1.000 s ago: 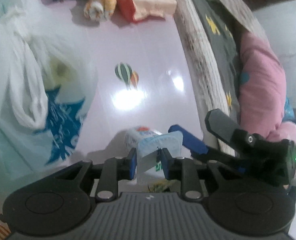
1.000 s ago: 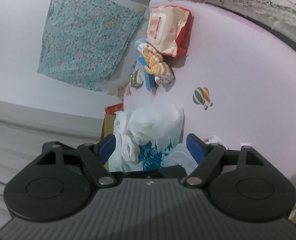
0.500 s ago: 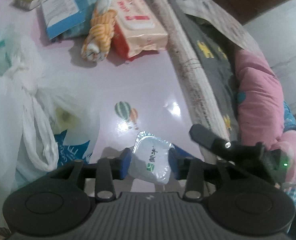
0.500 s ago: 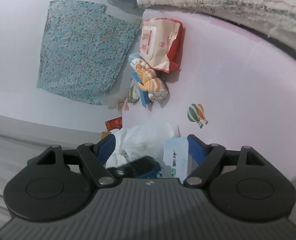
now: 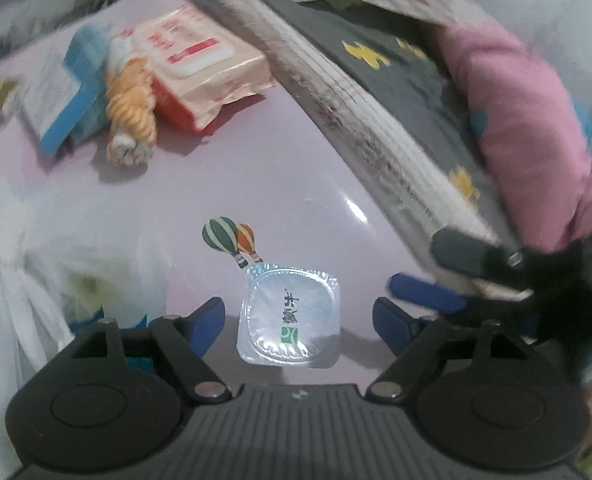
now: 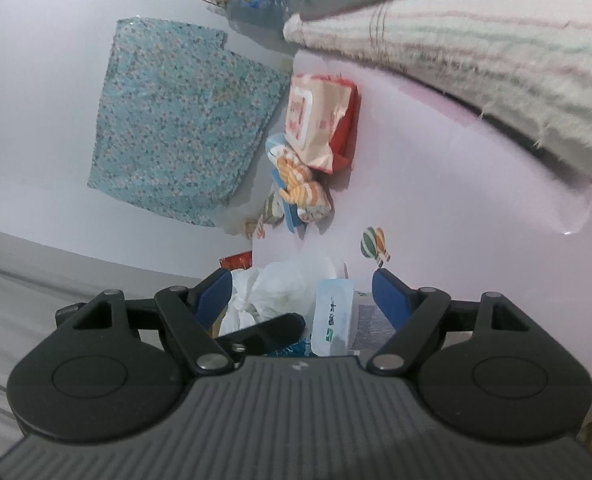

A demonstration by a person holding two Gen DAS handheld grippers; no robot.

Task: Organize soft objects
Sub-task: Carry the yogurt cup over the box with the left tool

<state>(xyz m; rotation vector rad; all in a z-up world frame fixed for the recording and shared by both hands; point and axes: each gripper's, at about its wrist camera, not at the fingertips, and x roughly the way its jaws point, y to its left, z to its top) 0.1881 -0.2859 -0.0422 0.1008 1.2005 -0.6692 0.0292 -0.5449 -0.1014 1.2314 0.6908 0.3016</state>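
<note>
A sealed clear plastic cup with a foil lid (image 5: 290,316) sits on the pink table (image 5: 256,184), between the blue fingers of my left gripper (image 5: 298,318), which is open and not touching it. The cup also shows in the right wrist view (image 6: 331,316). My right gripper (image 6: 302,294) is open and empty, just right of the cup. An orange striped rolled cloth (image 5: 130,120) and a wet wipes pack (image 5: 200,68) lie at the far side. A white plastic bag (image 5: 28,276) is at the left.
A blue-edged booklet (image 5: 56,92) lies by the rolled cloth. A striped blanket (image 5: 368,120), a dark star-print fabric (image 5: 396,64) and a pink cushion (image 5: 516,128) run along the table's right edge. A floral cloth (image 6: 176,120) hangs on the wall.
My left gripper was shut on the cup; it has set the cup upright on the table and opened. The view has tilted up toward the far table items.
</note>
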